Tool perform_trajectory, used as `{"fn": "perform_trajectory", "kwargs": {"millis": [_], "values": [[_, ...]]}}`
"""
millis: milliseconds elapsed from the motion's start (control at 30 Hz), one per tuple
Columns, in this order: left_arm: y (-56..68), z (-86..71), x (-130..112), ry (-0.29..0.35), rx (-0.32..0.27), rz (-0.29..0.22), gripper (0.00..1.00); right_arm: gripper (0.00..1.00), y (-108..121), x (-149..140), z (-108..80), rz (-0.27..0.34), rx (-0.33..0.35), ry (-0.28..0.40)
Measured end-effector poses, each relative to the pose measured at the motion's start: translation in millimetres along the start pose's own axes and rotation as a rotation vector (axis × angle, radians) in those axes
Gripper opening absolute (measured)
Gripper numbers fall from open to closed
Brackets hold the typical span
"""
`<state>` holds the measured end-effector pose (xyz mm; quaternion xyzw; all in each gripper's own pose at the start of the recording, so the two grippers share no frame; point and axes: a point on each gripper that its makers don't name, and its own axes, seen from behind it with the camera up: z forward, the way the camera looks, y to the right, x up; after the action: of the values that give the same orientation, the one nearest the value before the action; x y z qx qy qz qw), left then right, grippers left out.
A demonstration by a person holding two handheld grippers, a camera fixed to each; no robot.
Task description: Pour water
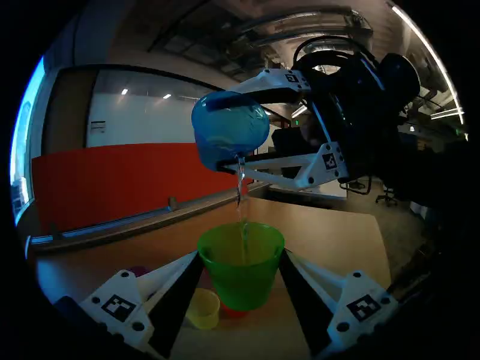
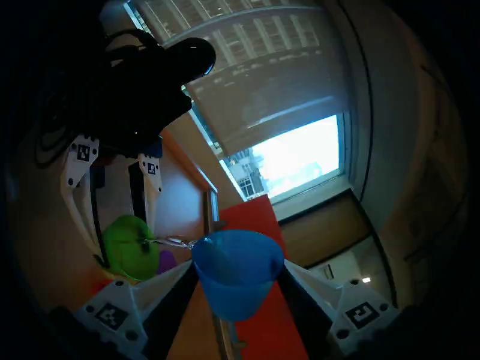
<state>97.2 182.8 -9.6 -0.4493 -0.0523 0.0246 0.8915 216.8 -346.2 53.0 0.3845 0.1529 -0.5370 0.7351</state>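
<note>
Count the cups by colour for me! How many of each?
blue cup: 1
green cup: 1
yellow cup: 1
Total: 3 cups
An orange thing and a purple thing peek out near the green cup, too hidden to call cups.

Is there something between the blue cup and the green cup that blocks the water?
Nothing visible does. The blue cup, tilted in the right claw, hangs above the green cup held by the left claw. The water stream falls through open air into the green cup's open mouth.
</note>
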Motion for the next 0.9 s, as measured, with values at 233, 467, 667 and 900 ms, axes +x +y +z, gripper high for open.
{"fn": "perform_trajectory", "kwargs": {"millis": [233,467,667,900], "values": [[-0.6,1.1,-2.3,-0.001,-0.003,-0.002,0.86,0.89,-0.9,-1.1,3.5,-0.016,0.004,0.003],[-1.9,1.3,-2.3,-0.001,-0.005,-0.002,0.86,0.89,-0.1,-2.6,6.3,-0.031,0.001,0.006],[-4.9,2.1,-1.2,0.003,-0.001,-0.003,0.86,0.89,1.4,-3.7,8.3,-0.048,-0.004,0.005],[-5.4,2.6,-1.1,0.003,0.001,0.001,0.86,0.89,4.8,-5.1,8.5,-0.073,-0.012,0.003]]}}
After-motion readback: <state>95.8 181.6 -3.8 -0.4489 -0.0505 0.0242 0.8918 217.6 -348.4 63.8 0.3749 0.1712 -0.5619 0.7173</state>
